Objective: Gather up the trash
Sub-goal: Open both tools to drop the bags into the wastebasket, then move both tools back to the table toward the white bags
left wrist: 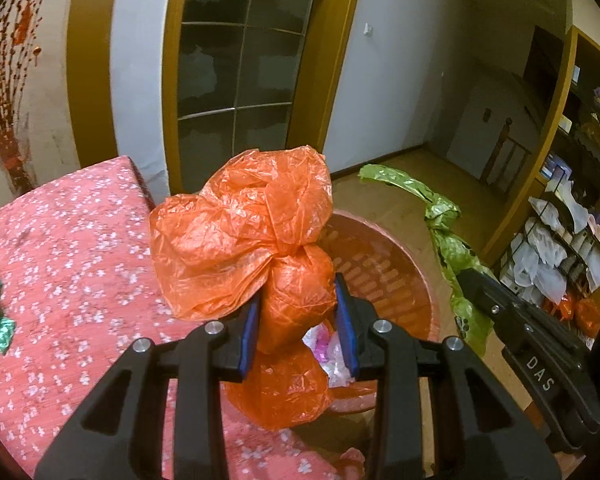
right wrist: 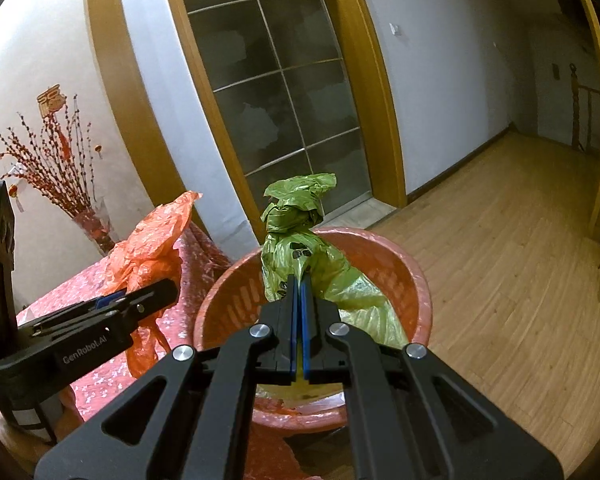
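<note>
Orange bag (left wrist: 252,232) is clamped in the left hand-held gripper (left wrist: 302,322) above the red basket (left wrist: 404,264); right hand-held gripper (right wrist: 299,312), pinched shut, holds the green bag (right wrist: 300,236) over it. Desk (left wrist: 60,240) stands beside.

A room in a home is shown. A wooden floor (right wrist: 500,264) and white walls with wood trim are seen. A tall door with glass panes (right wrist: 276,80) is set in a wooden frame. A worktop is covered with a pink flowered cloth (left wrist: 60,264). A vase of red branches (right wrist: 60,168) is placed by the wall past the worktop's far edge. Shelves full of household things (left wrist: 568,216) are seen at one side.
</note>
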Action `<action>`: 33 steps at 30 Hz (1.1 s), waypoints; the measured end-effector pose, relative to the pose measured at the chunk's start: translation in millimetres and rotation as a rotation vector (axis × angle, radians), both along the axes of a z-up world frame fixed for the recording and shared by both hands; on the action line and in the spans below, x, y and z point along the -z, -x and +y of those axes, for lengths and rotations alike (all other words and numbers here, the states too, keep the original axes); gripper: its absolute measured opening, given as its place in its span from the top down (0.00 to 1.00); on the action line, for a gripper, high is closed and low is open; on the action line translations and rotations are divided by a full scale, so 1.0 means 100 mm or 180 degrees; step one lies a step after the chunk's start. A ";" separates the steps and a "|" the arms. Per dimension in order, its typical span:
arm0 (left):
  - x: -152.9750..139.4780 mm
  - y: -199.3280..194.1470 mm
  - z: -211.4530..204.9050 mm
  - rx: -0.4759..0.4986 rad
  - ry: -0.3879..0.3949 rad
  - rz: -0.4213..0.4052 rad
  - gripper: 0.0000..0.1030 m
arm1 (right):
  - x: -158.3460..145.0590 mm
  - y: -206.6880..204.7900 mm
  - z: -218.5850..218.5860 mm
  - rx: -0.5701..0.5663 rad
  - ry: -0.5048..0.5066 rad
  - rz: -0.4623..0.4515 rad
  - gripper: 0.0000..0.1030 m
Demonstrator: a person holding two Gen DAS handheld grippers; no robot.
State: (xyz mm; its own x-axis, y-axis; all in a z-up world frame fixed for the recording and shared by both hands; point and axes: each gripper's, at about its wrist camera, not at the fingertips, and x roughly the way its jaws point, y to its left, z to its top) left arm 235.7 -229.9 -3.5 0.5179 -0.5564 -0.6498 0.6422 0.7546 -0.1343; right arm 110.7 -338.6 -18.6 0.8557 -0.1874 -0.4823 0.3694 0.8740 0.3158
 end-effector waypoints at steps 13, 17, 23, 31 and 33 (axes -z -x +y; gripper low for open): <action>0.19 -0.11 -0.28 0.0052 -0.0025 0.0085 0.67 | 0.06 -0.11 -0.17 0.0050 -0.0082 -0.0007 0.99; 0.25 -0.18 -0.30 0.0058 -0.0050 0.0118 0.66 | 0.09 -0.13 -0.20 0.0042 -0.0094 -0.0021 0.98; 0.39 -0.26 -0.32 0.0012 -0.0123 0.0156 0.53 | 0.17 -0.18 -0.24 0.0007 -0.0137 -0.0008 0.96; 0.56 -0.40 -0.16 -0.0174 -0.0194 0.0232 0.36 | 0.30 -0.21 -0.30 0.0027 -0.0227 0.0086 0.65; 0.59 -0.42 -0.10 -0.0227 -0.0207 0.0251 0.35 | 0.32 -0.22 -0.29 0.0052 -0.0223 0.0105 0.55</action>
